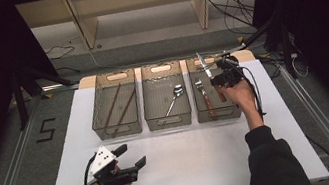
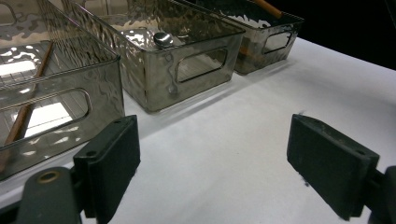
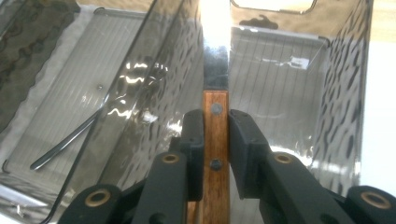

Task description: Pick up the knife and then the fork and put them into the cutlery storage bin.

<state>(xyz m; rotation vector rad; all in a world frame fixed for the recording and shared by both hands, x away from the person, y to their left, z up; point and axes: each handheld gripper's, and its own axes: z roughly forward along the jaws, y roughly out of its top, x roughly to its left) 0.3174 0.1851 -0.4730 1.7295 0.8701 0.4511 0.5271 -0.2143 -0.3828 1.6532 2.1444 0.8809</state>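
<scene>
item: knife (image 3: 215, 116), wooden handle; my right gripper (image 3: 215, 140) is clamping it, blade up, above the right bin (image 1: 201, 111). my left gripper (image 2: 215, 158) is resting wide open, holding nothing, over the table (image 1: 189, 164).

At the bottom of the frame we see our left gripper (image 2: 215, 163), its two black fingers (image 2: 109, 161) wide apart over the white table (image 2: 243, 140). Three clear ribbed plastic bins (image 2: 187, 60) cross the upper left; brown chopsticks (image 2: 23, 112) lie in the nearest.
</scene>
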